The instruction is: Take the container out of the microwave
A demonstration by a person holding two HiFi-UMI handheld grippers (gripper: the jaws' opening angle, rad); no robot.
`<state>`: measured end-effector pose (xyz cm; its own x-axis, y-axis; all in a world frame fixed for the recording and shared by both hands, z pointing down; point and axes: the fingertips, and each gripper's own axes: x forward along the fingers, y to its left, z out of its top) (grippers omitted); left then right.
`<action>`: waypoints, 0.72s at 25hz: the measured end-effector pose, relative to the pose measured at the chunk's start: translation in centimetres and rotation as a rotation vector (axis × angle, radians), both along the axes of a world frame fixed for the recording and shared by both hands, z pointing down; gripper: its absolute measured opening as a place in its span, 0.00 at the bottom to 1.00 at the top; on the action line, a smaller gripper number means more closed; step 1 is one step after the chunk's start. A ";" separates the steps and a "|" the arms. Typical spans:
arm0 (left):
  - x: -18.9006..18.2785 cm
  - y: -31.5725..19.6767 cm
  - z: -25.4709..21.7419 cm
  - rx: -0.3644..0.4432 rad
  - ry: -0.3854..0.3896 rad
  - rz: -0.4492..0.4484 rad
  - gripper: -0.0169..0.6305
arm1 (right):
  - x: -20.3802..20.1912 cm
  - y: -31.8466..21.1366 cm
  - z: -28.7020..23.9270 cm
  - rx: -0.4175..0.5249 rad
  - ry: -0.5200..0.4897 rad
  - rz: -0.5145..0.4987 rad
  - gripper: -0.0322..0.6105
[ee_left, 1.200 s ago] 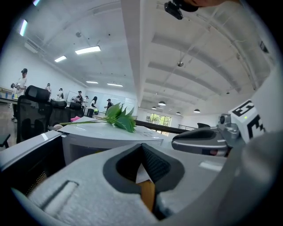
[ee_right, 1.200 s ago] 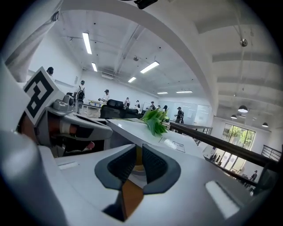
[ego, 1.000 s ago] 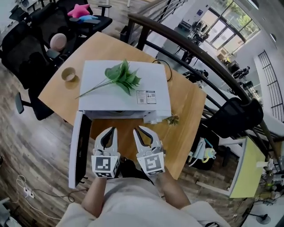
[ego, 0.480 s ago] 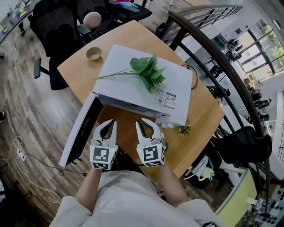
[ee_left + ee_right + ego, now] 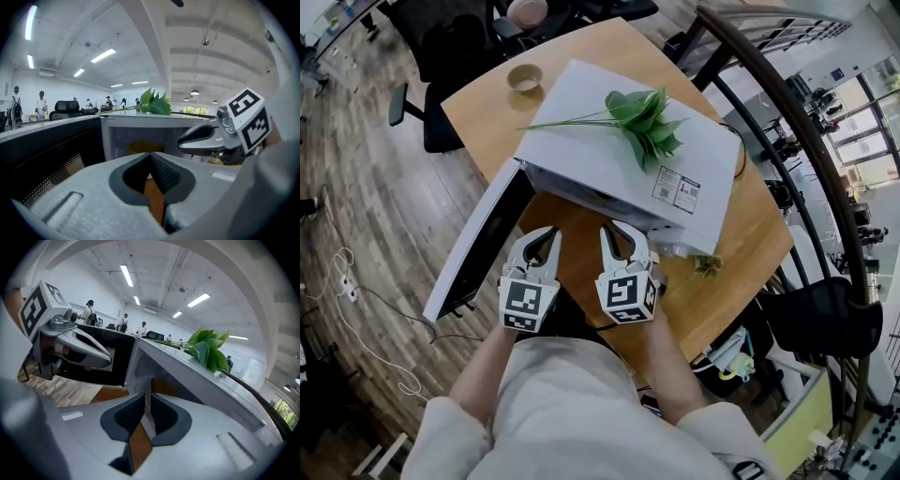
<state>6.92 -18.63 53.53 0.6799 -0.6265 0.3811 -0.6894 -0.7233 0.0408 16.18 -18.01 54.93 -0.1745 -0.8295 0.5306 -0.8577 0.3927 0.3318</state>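
Note:
A white microwave (image 5: 609,159) stands on a round wooden table (image 5: 741,234), with its door (image 5: 473,244) swung open to the left. In the left gripper view, a yellowish container (image 5: 140,147) shows inside the cavity, partly hidden by my jaws. The right gripper view shows the container (image 5: 161,386) as an orange-brown patch. My left gripper (image 5: 549,234) and right gripper (image 5: 612,230) hover side by side just in front of the opening, both shut and empty. Neither touches the microwave.
A green leafy sprig (image 5: 642,117) lies on the microwave's top. A small tan cup (image 5: 525,78) sits at the table's far edge, and a small dried sprig (image 5: 708,265) lies near the right corner. Office chairs (image 5: 441,37) and a curved railing (image 5: 787,122) ring the table.
The head camera has swung, so the microwave now sits turned and higher in the view. Both grippers stay shut in front of the opening, a little closer to it.

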 end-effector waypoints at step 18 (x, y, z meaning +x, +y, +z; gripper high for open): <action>-0.5 -1.5 5.8 -0.116 0.044 -0.012 0.03 | 0.1 -3.2 4.5 -0.107 0.087 0.054 0.14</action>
<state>6.42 -20.15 59.30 0.6902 -0.5885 0.4210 -0.6938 -0.7035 0.1542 16.30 -21.20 59.48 -0.0810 -0.7743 0.6276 -0.8484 0.3841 0.3643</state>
